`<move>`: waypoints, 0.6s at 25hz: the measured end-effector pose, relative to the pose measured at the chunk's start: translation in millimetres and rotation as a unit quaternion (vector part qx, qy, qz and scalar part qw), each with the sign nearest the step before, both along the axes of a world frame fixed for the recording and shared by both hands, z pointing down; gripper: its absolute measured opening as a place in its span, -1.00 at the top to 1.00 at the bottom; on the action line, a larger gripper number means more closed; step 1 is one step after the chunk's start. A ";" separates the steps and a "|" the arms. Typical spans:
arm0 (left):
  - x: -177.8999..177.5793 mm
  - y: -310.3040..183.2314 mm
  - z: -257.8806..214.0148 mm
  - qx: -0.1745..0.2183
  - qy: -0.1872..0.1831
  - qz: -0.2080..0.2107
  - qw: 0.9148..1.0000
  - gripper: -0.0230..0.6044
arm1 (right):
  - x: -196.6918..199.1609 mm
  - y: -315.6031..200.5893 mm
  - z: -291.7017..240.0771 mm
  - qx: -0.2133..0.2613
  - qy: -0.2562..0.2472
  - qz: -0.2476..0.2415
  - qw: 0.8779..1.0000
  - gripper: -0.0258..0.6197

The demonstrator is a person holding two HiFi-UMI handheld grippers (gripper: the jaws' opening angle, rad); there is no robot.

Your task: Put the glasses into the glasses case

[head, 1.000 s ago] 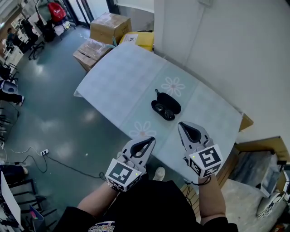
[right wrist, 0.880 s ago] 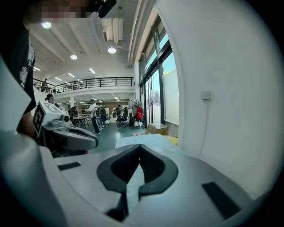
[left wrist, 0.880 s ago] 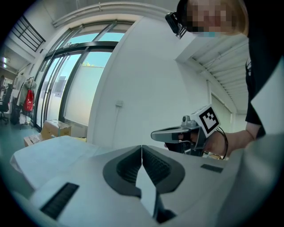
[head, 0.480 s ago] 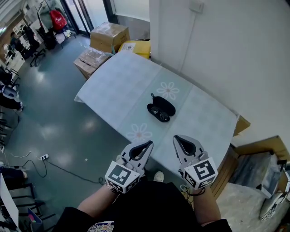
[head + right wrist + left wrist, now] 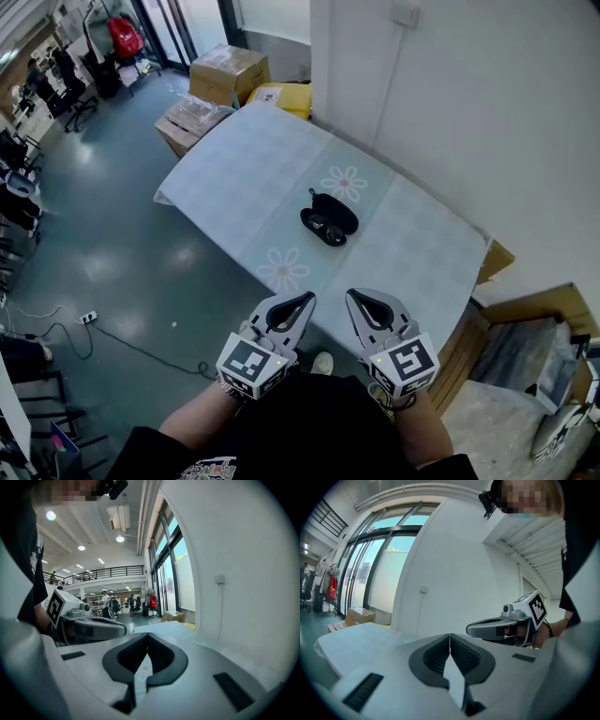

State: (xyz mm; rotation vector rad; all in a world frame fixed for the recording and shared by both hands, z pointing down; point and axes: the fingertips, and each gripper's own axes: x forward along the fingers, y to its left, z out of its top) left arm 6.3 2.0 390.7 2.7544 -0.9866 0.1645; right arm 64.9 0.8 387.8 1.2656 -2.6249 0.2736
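A black glasses case (image 5: 336, 214) lies open in the middle of the pale table (image 5: 253, 169), and dark glasses (image 5: 321, 229) rest in its near half. Both grippers hang well short of the table's near edge, close to my body. The left gripper (image 5: 306, 301) is shut with nothing between its tips, and its own view (image 5: 449, 636) shows the jaws meeting. The right gripper (image 5: 353, 298) is shut and empty too, its tips touching in the right gripper view (image 5: 147, 635). Neither gripper view shows the case.
The table stands against a white wall (image 5: 487, 112). Cardboard boxes (image 5: 230, 73) and a yellow box (image 5: 283, 97) sit past its far end. More boxes (image 5: 525, 337) lie at the right. Grey floor (image 5: 103, 225) with cables (image 5: 56, 328) lies to the left.
The right gripper has drawn back toward my body and to the left. The head view has shifted, so the table and case sit slightly higher and further left. Both grippers stay shut.
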 end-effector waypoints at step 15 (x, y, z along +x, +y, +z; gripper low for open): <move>3.3 23.7 10.6 -0.008 -0.002 -0.027 1.000 0.83 | 0.3 21.8 11.9 -0.007 0.001 -0.032 0.999 0.85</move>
